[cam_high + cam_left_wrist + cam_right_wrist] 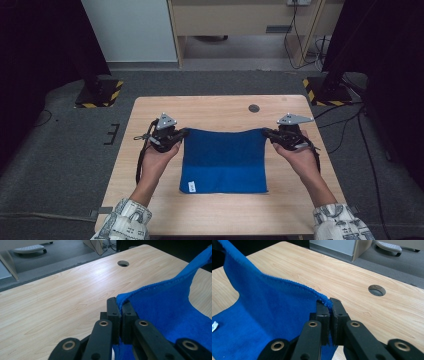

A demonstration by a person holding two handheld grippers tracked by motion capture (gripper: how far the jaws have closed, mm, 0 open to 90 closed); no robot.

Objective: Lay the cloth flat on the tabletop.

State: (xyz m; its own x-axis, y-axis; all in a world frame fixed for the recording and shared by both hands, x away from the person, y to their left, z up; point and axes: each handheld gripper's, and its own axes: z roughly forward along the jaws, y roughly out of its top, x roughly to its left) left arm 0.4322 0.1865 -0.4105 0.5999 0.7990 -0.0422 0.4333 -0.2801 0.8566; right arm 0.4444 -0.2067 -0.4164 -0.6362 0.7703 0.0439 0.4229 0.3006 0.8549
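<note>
Towel (223,160) corners (pinched) inside each gripper.

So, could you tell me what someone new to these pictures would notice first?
The bright blue towel at the middle of the light wooden table stands out most. The left gripper and the right gripper are each shut on one of its far corners, lifting that edge while the near part, with a small white tag, lies flat. Beyond it, a round hole sits near the table's far edge.
</note>
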